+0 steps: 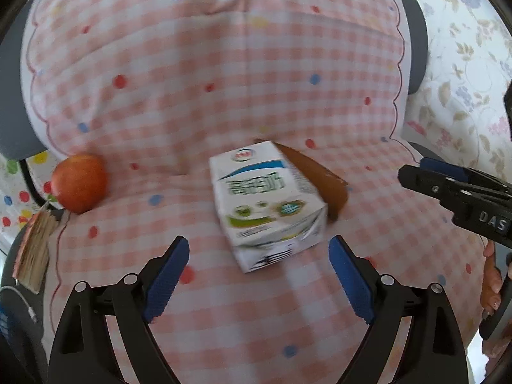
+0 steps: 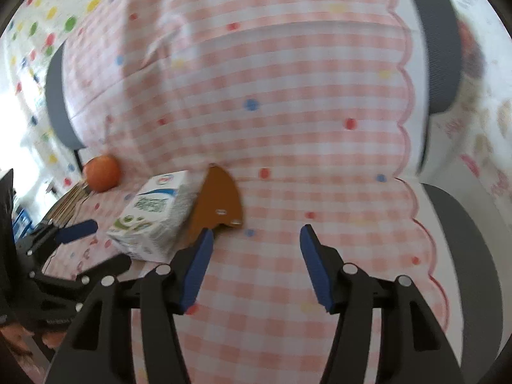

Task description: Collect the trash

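My left gripper (image 1: 258,280) has its fingers (image 1: 166,280) spread wide with nothing between them, the milk carton (image 1: 267,203) lying just beyond on the checked cloth (image 1: 224,80). My right gripper (image 2: 256,270) also stands open and empty; its left finger (image 2: 196,270) overlaps the brown wrapper (image 2: 217,206), and I cannot tell whether they touch. That wrapper is partly hidden behind the carton. An apple (image 1: 80,185) sits near the cloth's left edge. Both views are blurred; the carton's print is unreadable.
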### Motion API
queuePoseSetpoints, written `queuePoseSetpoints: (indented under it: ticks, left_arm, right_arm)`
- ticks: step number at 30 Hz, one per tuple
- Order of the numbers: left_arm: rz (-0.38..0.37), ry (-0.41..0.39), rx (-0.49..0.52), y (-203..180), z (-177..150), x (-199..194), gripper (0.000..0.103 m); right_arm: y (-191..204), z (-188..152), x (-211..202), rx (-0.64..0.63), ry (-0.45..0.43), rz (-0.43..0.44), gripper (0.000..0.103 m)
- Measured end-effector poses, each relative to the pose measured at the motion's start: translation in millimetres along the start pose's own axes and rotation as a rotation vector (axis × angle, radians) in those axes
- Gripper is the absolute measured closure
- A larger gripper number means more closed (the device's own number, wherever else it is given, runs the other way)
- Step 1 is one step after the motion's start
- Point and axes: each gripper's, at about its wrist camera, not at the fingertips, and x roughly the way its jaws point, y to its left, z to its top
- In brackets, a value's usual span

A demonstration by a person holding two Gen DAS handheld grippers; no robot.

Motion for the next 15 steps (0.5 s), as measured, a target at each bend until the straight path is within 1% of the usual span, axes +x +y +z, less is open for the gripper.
queuePoseSetpoints:
  ticks: [1, 2, 5, 7, 9, 12, 13, 15]
  left_arm:
    - [0.012, -0.003, -0.005, -3, 3, 1, 0.015]
    - [0.02, -0.011, -0.011, -6, 5, 2, 0.015]
    - [0.036, -0.015, -0.029, -9, 11, 7, 0.015]
    - [0.067, 0.01, -0.049, -10, 14, 16, 0.015]
    - [0.076, 0.032, -0.061, -9, 16, 23, 0.015]
    - [0.084, 0.039, -0.068, -9, 21, 28, 0.017]
    - [0.084, 0.037, -0.068, -9, 21, 29, 0.025]
    - [0.08, 0.029, -0.066, -8, 22, 27, 0.027]
  right_arm:
    - [-4, -1, -2, 0.009, -0.008, -0.012, 0.04]
    - [-8, 0, -5, 0.015, -0.014, -0.023, 0.039]
    - [-16, -1, -9, 0.028, -0.017, -0.042, 0.039]
    - [-19, -1, -8, 0.037, -0.019, -0.057, 0.039]
    - [-20, -2, -9, 0.044, -0.02, -0.058, 0.038]
    - [-18, -2, -9, 0.035, -0.019, -0.07, 0.034]
    - [-17, -2, -9, 0.03, -0.018, -0.074, 0.034]
    - [-15, -3, -10, 0.025, -0.018, -0.076, 0.034]
